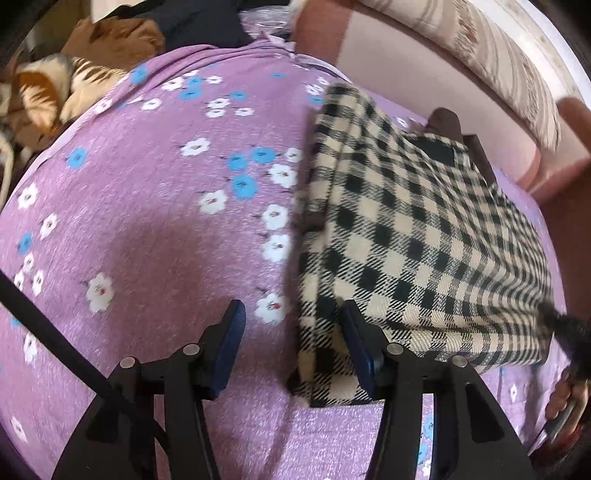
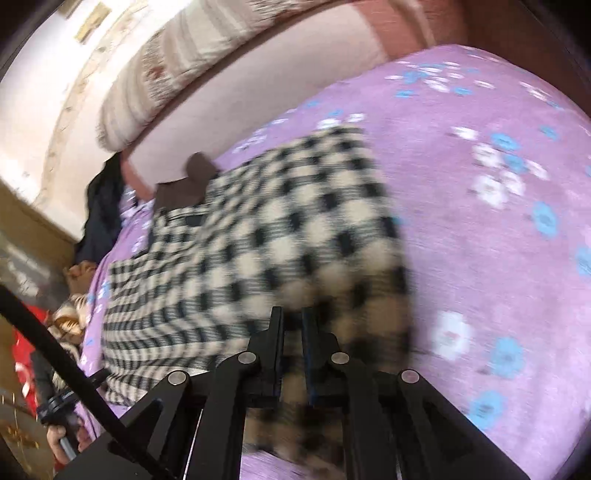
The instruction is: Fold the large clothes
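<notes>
A black-and-cream checked garment (image 1: 413,236) with a brown collar (image 1: 445,122) lies folded on a purple flowered bedsheet (image 1: 147,221). My left gripper (image 1: 293,321) is open and empty; its right finger rests on the garment's near-left corner and its left finger is over bare sheet. In the right wrist view the garment (image 2: 258,240) is blurred. My right gripper (image 2: 293,319) is shut on the garment's near edge, with cloth bunched between and under the fingers.
A pink headboard (image 1: 388,62) and a striped pillow (image 1: 509,62) run along the far side. Brown and patterned cloths (image 1: 74,74) and a dark garment (image 1: 199,22) are heaped at the far left. A dark cloth (image 2: 103,206) hangs off the bed's edge.
</notes>
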Motion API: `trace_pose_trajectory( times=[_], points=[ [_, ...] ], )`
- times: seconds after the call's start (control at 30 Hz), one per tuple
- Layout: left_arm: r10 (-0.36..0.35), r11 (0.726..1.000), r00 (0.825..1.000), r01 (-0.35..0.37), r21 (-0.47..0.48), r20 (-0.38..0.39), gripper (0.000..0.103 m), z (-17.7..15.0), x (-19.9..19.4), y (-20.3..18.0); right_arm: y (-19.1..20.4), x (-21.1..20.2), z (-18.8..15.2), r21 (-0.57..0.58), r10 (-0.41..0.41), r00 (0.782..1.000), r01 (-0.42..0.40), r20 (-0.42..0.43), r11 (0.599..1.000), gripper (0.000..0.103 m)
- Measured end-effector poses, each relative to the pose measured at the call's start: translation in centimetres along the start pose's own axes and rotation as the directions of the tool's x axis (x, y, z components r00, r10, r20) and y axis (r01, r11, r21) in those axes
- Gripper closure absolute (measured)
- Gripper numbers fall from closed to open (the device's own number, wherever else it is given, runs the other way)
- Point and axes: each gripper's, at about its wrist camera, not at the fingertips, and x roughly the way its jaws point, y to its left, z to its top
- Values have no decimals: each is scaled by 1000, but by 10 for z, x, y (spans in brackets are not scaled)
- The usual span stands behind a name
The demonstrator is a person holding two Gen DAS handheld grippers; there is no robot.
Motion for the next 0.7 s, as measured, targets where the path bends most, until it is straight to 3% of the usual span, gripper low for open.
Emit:
trace_pose_trajectory(
  times=[0.17,0.3,0.53,0.7],
  points=[
    [52,999,997,-52,2,48,51,-4,-17,-1,-13,-28,-1,34,-74,996,73,53,997,67],
    [139,988,984,-145,47,114,51,-8,-34,-10,-1,-45,-9,-21,-95,991,97,90,995,63],
    [210,972,963,-224,68,169,51,-8,-46,-13,48,-37,-43,-201,-79,994,92,70,975,61],
    [261,956,940,-283,76,218,51,-6,-52,-15,87,-21,-73,-367,-88,995,98,43,925,61]
  ],
)
